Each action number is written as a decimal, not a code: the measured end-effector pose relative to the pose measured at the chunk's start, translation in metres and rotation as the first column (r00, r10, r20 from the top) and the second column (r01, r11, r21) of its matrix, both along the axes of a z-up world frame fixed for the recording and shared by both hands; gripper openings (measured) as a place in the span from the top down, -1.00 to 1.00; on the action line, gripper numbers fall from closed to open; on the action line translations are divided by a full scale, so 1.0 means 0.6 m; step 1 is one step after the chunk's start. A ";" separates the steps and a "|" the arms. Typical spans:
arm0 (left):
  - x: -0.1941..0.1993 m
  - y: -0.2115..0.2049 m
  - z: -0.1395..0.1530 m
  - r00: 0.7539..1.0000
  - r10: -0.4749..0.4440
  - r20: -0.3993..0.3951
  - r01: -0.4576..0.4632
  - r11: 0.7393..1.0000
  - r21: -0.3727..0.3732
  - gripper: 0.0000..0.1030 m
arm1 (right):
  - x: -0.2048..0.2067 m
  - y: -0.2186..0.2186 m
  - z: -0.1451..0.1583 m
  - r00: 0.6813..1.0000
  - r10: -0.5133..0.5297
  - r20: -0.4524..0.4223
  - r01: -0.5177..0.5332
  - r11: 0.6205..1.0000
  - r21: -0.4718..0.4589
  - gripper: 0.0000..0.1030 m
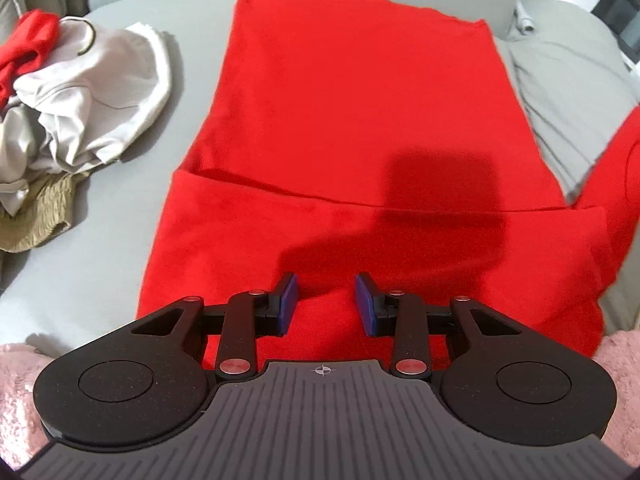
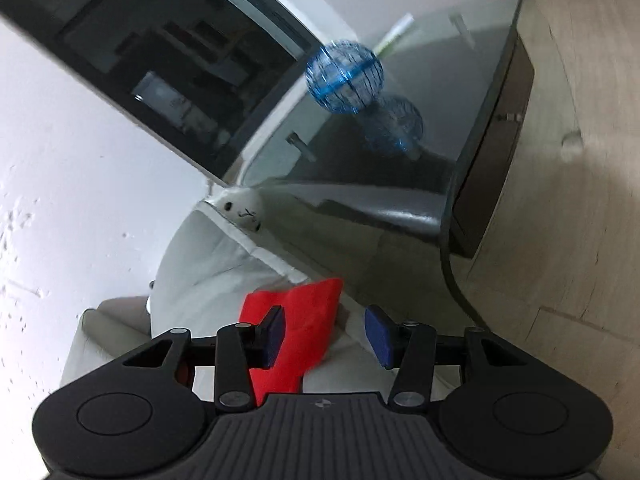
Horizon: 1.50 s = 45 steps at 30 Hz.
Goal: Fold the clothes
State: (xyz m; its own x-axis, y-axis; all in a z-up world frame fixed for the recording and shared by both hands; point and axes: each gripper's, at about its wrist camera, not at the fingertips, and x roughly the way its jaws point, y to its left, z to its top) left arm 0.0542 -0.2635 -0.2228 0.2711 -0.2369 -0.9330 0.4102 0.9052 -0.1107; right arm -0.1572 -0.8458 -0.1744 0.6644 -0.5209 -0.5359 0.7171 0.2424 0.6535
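Left wrist view: the red garment (image 1: 360,120) lies spread flat on the grey bed sheet (image 1: 192,128), directly ahead of the left gripper (image 1: 326,304) and running under it.
Garment look: bright red, smooth, a long panel with a straight crosswise fold edge just ahead of the fingertips; a loose red flap rises at far right.
Left gripper: jaws well apart, blue pads (image 1: 289,300) hovering over the red cloth, gripping nothing.
Left of gripper: a crumpled pile of pale clothes (image 1: 80,92) with a scrap of red and an olive piece, well apart from the garment.
Near edge: pink fuzzy fabric (image 1: 16,380).
Right wrist view: the right gripper (image 2: 325,334) is tilted, facing a glass tabletop (image 2: 400,152) with a blue wire ball (image 2: 345,76).
Right gripper: jaws wide open; a red garment corner (image 2: 308,320) sits between them, against the left pad, not pinched.
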 end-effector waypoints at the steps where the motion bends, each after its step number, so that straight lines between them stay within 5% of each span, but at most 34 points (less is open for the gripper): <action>1: -0.001 -0.003 -0.002 1.000 -0.007 0.000 0.007 1.000 0.004 0.26 | 0.003 -0.010 -0.004 1.000 -0.003 0.009 0.003 1.000 0.016 0.30; 4: -0.004 -0.011 -0.007 1.000 -0.031 0.002 0.031 0.999 0.015 0.26 | 0.013 -0.036 -0.013 1.000 -0.010 0.027 0.009 0.999 0.054 0.31; 5: -0.006 -0.013 -0.008 0.999 -0.039 0.004 0.039 0.999 0.018 0.26 | 0.016 -0.033 -0.010 1.000 -0.011 0.014 0.010 0.999 0.038 0.41; 6: -0.005 -0.012 -0.010 0.999 -0.045 0.006 0.045 0.999 0.019 0.26 | 0.017 -0.028 -0.006 1.000 -0.010 -0.001 0.010 1.000 0.016 0.79; 7: -0.008 -0.014 -0.009 0.998 -0.058 0.010 0.058 0.998 0.017 0.26 | 0.018 -0.020 0.003 1.000 -0.008 -0.017 0.008 1.000 -0.019 0.83; 11: -0.015 -0.009 0.001 0.996 -0.084 0.029 0.084 0.996 -0.003 0.26 | 0.019 0.018 0.055 0.997 0.023 -0.073 -0.035 0.985 -0.170 0.86; 16: -0.028 0.013 0.026 0.995 -0.079 0.062 0.082 0.995 -0.060 0.26 | 0.008 0.117 0.162 0.990 0.084 -0.111 -0.120 0.920 -0.373 0.87; 21: -0.051 0.043 0.065 0.987 -0.096 0.131 0.112 0.986 -0.126 0.26 | -0.003 0.268 0.307 0.977 0.176 -0.117 -0.211 0.796 -0.568 0.87; 23: -0.059 0.056 0.074 0.986 -0.086 0.144 0.108 0.982 -0.154 0.26 | 0.002 0.352 0.355 0.955 0.239 -0.173 -0.294 0.717 -0.632 0.87; 27: -0.078 0.097 0.095 0.983 -0.056 0.173 0.092 0.973 -0.212 0.26 | 0.019 0.490 0.393 0.904 0.323 -0.282 -0.425 0.594 -0.683 0.87; 30: -0.087 0.131 0.111 0.981 -0.019 0.195 0.066 0.969 -0.238 0.26 | 0.040 0.620 0.387 0.841 0.408 -0.355 -0.533 0.518 -0.668 0.87; 35: -0.086 0.221 0.133 0.972 0.092 0.216 -0.026 0.957 -0.290 0.26 | 0.088 0.780 0.339 0.741 0.533 -0.409 -0.660 0.463 -0.592 0.87; 39: -0.084 0.297 0.146 0.953 0.199 0.228 -0.122 0.942 -0.313 0.26 | 0.160 0.918 0.244 0.632 0.632 -0.449 -0.769 0.437 -0.468 0.87; 45: -0.090 0.379 0.159 0.918 0.307 0.253 -0.217 0.919 -0.329 0.26 | 0.266 1.038 0.105 0.525 0.672 -0.522 -0.851 0.397 -0.343 0.86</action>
